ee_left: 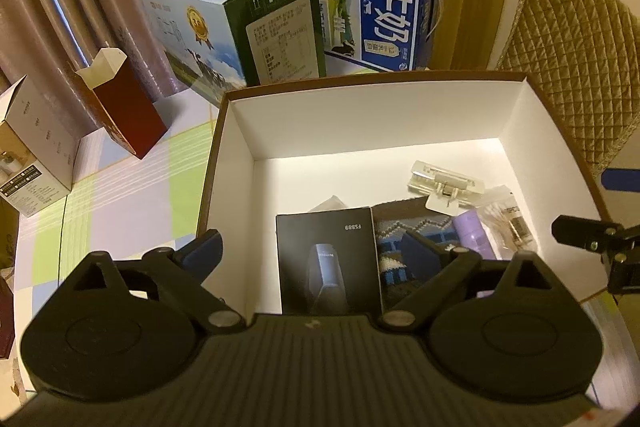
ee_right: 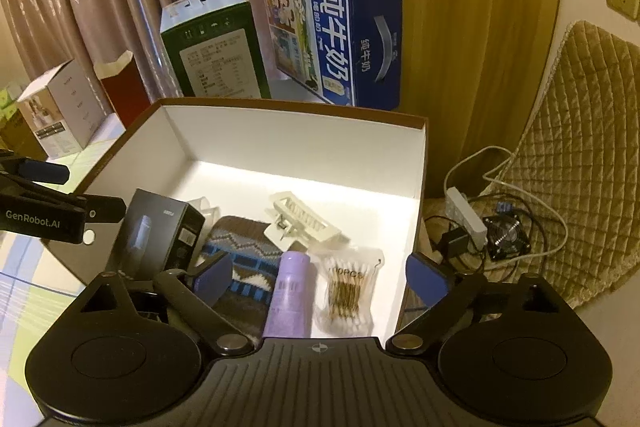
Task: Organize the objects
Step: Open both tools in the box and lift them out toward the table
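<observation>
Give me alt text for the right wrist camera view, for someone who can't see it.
The right hand-held gripper hangs open over a white-lined box that holds a purple bottle, a bag of cotton swabs, a white clip, a knitted cloth and a small black box. Milk cartons stand behind it, before curtains.

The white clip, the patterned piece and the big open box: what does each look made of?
The white clip looks like hard, slightly translucent plastic: glossy moulded ribs. The patterned piece seems knitted fabric, brown with blue and white zigzags and a fuzzy surface. The open box looks like cardboard, matte white inside with a brown outer edge; thin flat walls suggest paperboard.
</observation>
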The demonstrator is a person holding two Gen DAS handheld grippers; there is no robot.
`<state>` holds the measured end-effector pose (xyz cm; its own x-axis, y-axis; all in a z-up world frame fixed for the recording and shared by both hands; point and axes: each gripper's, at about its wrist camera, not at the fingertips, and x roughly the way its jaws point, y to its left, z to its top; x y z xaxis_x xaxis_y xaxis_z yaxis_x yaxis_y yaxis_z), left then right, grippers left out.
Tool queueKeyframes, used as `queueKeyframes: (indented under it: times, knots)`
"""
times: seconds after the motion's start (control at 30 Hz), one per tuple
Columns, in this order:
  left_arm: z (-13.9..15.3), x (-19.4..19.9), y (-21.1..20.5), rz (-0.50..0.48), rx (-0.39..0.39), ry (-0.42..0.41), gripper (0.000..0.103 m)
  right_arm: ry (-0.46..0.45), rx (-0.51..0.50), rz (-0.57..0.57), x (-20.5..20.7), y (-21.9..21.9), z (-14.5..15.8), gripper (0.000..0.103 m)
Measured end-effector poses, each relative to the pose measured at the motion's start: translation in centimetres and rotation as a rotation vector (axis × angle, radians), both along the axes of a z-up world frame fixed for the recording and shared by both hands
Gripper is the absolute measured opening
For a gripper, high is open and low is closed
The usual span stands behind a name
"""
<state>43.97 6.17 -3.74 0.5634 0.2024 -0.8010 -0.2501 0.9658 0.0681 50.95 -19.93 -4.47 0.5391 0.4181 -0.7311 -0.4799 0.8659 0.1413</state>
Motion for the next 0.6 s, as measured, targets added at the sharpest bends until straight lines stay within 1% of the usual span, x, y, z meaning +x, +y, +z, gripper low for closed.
queueKeyframes:
  times: [0.2,0.6]
  knots:
    - [1.3,-1.5,-0.4,0.003,-0.016,-0.025,0.095,0.004,0.024,-0.003,-1.4,-0.4,0.7,0.096]
    - [3.6,-5.0,-1.7,0.009,-0.043,-0.081,0.095,-0.019,0.063,0.018,-4.8,-0.6,2.8,0.096]
